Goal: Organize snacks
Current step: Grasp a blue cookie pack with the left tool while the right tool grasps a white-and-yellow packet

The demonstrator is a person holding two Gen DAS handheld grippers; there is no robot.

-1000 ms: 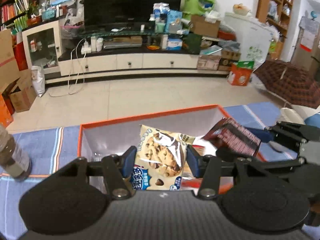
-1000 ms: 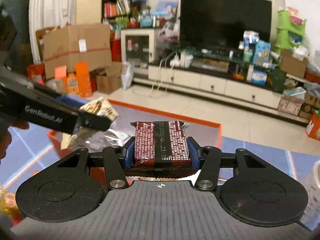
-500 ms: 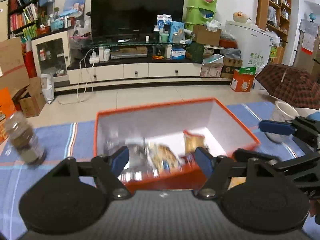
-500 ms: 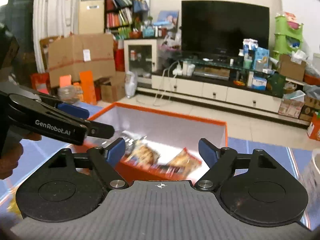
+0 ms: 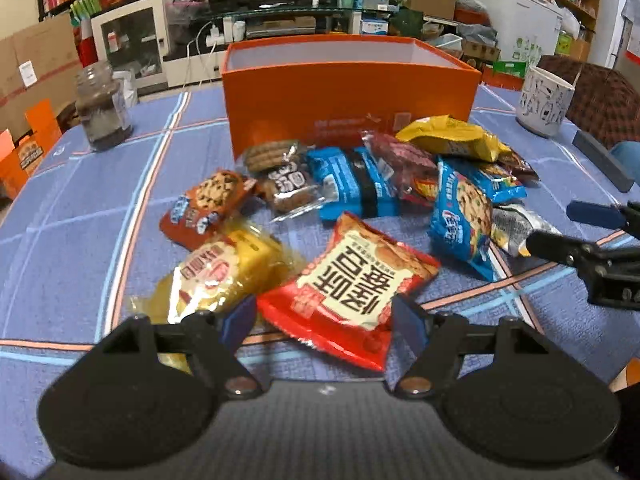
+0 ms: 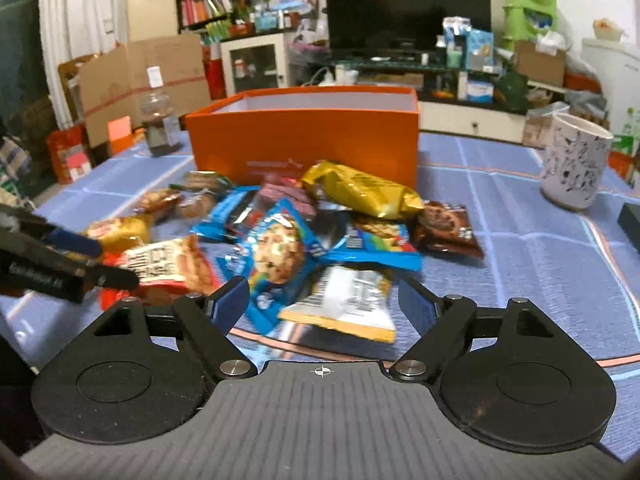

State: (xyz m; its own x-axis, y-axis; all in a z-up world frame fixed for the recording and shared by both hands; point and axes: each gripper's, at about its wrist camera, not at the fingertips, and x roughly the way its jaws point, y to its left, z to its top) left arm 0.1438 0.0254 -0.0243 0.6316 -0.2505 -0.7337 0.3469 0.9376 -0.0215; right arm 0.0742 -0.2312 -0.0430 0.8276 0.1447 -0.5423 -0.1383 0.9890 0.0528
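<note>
left tongs (image 5: 326, 322), right tongs (image 6: 324, 300): apart, empty | blue plaid tablecloth (image 5: 80, 208) | cluttered living room, TV (image 6: 406, 0)

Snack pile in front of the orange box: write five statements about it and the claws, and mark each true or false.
1. Both claws are open with nothing gripped. True: the left claw and the right claw stand open over the pile.
2. The red packet lies nearest the left claw. True.
3. The snacks lie inside the orange box. False: the ones in view lie on the tablecloth in front of it.
4. The mug stands left of the box. False: it stands to the right; the jar is on the left.
5. The yellow bag lies at the box end of the pile. True.
</note>
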